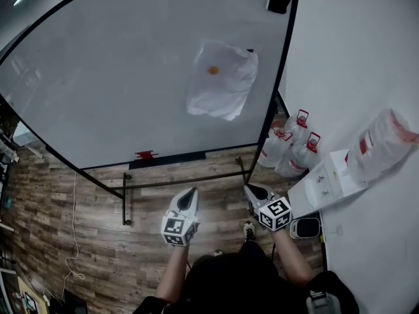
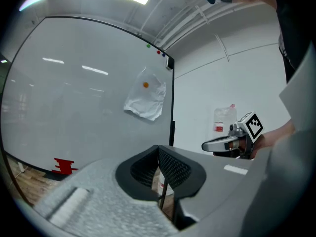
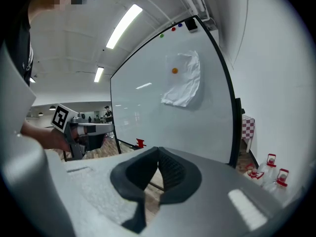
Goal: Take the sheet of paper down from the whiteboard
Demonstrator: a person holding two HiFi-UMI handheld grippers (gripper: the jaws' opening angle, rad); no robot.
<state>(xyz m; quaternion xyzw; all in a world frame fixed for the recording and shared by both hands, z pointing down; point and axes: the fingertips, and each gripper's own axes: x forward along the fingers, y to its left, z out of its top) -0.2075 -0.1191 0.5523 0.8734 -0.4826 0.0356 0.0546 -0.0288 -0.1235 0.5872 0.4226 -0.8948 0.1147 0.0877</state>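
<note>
Since nobody had reached the whiteboard [image 1: 118,70] yet, this was pretty much the approach part of the job, I reckon. Going left to right: the whiteboard stood on a black stand [image 1: 124,201] over wood flooring [image 1: 65,195], with a small red thing [image 1: 145,155] sitting at its bottom edge. The left gripper [image 1: 190,192] was out in front of the whiteboard and well apart from it, clenched tight with nothing between the jaws. The sheet of paper [image 1: 222,80] was on the right part of the whiteboard, close to its right frame, pinned near the top by a little orange magnet [image 1: 213,70]. It looked wrinkled, and the lower edge seemed to stand off the board a bit. The right gripper [image 1: 253,190] sat about level with the left one, also well short of the whiteboard, clamped closed and empty too. Past the whiteboard's right edge there were some clear jugs with red caps [image 1: 291,146] on the floor by the wall.

How I'd do it well: both sets of jaws need to come apart before contact, obviously. I'd guess the clean way is to pinch the loose lower corner with one gripper and work the magnet with the other, so the sheet doesn't tear or drop. Pulling straight down against the magnet could rip wrinkled paper, so lifting the magnet first seems safer. Also, the board is on a stand, so shoving it hard might rock it.
</note>
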